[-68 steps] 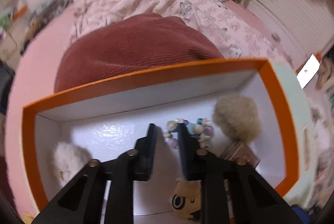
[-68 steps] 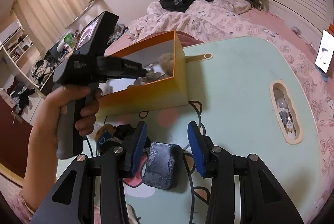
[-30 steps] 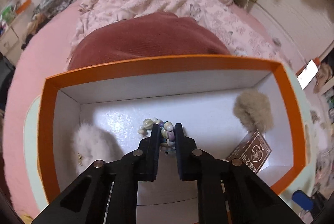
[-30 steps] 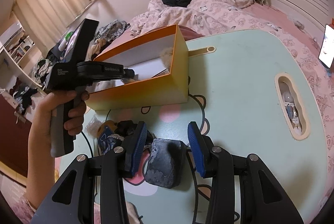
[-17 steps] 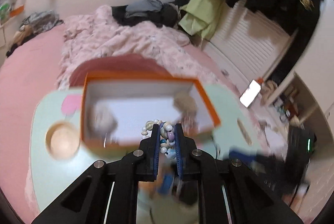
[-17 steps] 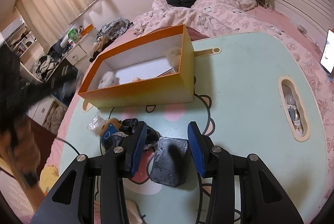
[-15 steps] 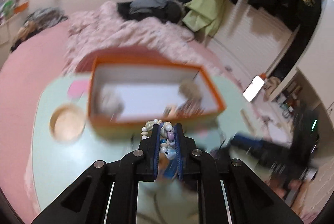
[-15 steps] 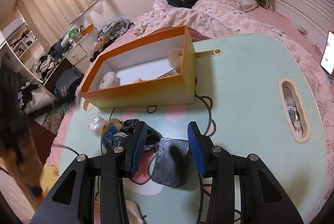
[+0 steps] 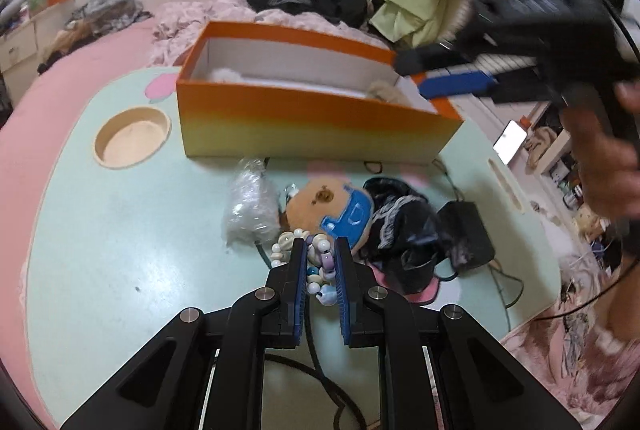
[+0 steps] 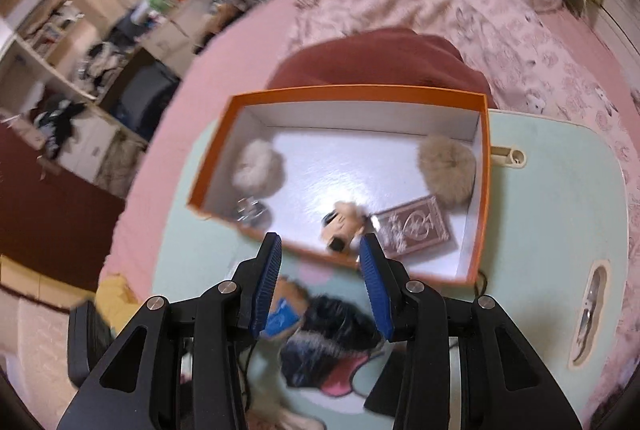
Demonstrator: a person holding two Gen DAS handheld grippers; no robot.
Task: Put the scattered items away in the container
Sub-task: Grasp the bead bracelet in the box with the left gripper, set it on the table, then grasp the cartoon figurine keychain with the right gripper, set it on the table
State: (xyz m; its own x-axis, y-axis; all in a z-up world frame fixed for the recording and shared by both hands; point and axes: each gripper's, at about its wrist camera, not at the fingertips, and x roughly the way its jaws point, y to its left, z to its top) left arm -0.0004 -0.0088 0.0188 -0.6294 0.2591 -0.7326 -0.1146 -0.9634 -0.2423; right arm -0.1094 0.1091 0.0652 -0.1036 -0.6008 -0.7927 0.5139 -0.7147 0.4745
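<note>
My left gripper [image 9: 320,250] is shut on a beaded bracelet [image 9: 320,262] and holds it above the mint table, in front of the orange box [image 9: 312,117]. Below it lie a brown plush with a blue patch [image 9: 332,205], a clear plastic wrap [image 9: 248,205], a black cloth [image 9: 400,230] and a dark pad [image 9: 464,230]. My right gripper [image 10: 320,250] is open and empty, high over the near rim of the orange box [image 10: 352,97]. Inside the box are a white pom-pom [image 10: 258,167], a beige pom-pom [image 10: 446,165], a small plush [image 10: 344,224] and a card box [image 10: 412,226].
A round recess [image 9: 132,137] sits in the table left of the box. A cable [image 9: 500,282] runs across the table's right side. A slot [image 10: 588,314] is in the table at the right. A maroon cushion [image 10: 372,61] and pink bed lie behind the box.
My left gripper closed on the bracelet inside the box, lifted it out and pulled back over the table. My right gripper rose from the dark pad and now hovers over the box.
</note>
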